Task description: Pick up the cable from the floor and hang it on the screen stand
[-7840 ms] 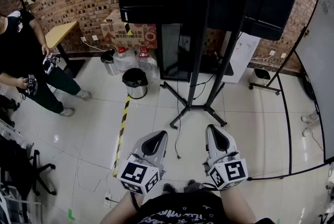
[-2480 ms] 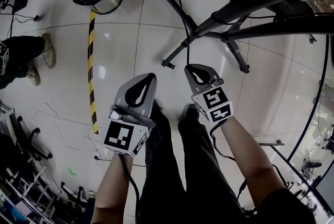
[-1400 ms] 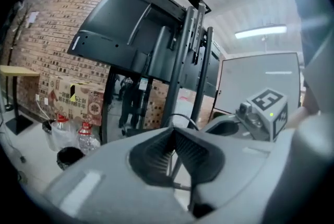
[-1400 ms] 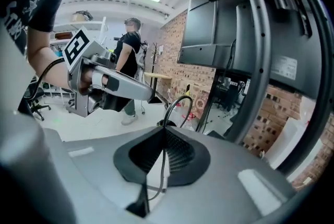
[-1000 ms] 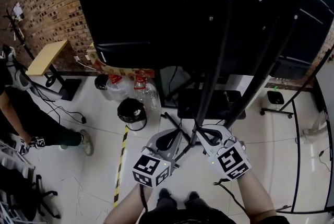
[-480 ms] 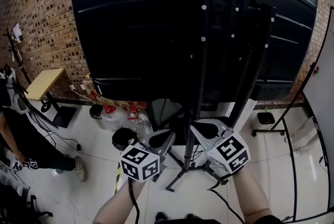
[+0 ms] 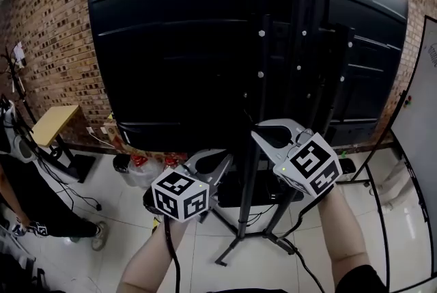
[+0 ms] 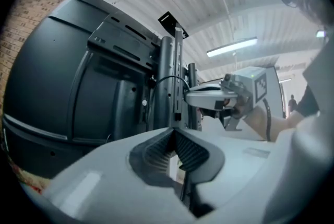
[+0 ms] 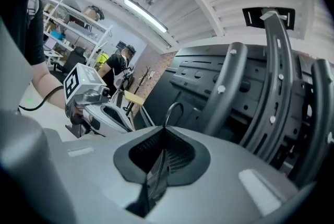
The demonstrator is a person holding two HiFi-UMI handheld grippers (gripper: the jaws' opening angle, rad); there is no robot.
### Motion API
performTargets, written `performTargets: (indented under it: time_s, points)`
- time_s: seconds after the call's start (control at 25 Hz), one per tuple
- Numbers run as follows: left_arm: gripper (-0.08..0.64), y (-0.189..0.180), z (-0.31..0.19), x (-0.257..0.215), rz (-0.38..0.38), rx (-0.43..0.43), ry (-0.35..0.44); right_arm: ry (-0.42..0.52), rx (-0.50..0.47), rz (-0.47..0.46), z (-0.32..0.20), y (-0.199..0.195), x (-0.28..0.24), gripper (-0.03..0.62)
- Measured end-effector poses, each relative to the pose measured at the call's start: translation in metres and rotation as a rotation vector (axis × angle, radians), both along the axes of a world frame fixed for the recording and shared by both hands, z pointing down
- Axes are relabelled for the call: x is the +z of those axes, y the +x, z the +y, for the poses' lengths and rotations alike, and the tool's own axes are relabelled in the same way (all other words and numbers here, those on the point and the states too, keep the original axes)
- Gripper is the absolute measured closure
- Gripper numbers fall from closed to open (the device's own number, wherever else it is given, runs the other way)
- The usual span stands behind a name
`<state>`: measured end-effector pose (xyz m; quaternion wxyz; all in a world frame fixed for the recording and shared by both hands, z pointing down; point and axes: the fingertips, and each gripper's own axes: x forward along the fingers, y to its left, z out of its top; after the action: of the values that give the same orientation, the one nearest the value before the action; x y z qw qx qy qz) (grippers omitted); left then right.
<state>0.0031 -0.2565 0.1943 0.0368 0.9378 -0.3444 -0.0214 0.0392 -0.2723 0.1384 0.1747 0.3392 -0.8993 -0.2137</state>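
One cable (image 9: 175,103) is clenched in the right gripper (image 7: 259,132). The left gripper (image 7: 225,158) is clenched empty. Both are beside the one screen stand (image 7: 300,46).

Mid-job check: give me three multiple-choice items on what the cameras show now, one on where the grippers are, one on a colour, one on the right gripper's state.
1. Where are the left gripper and right gripper?
A. Hanging low at knee height
B. Up in front of the screen's back, either side of a stand pole
C. Spread far apart at the picture's edges

2. What colour is the cable?
A. Black
B. Yellow
C. White

3. How do the right gripper's jaws stand?
A. Wide apart, empty
B. Shut on the cable
C. Shut on nothing

Answers: B, since the head view shows both close to the pole against the screen. A, since the loop reads black in the right gripper view. B, since the cable runs between the closed pads and loops out.
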Motion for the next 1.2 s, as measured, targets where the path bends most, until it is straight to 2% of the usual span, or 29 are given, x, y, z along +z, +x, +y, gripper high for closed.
performTargets:
  time_s: [0.24, 0.48, 0.8, 0.96, 1.2]
  points:
    - [0.555, 0.006, -0.018, -0.025, -0.007, 0.011, 0.02, 0.082, 0.016, 0.031, -0.018, 0.005, -0.061, 0.58]
    - [0.555, 0.009, -0.037, -0.052, 0.002, -0.017, 0.052, 0.109, 0.04, -0.035, -0.03, 0.009, -0.118, 0.578]
    - [0.555, 0.014, -0.043, -0.105, -0.002, -0.002, 0.128, 0.161, 0.158, -0.127, -0.048, 0.027, -0.205, 0.578]
    - [0.554, 0.014, -0.039, -0.113, -0.003, 0.006, 0.152, 0.139, 0.243, -0.133, -0.064, 0.04, -0.227, 0.578]
    - [0.554, 0.011, -0.035, -0.114, 0.005, 0.009, 0.143, 0.062, 0.379, -0.123, -0.084, 0.075, -0.216, 0.578]
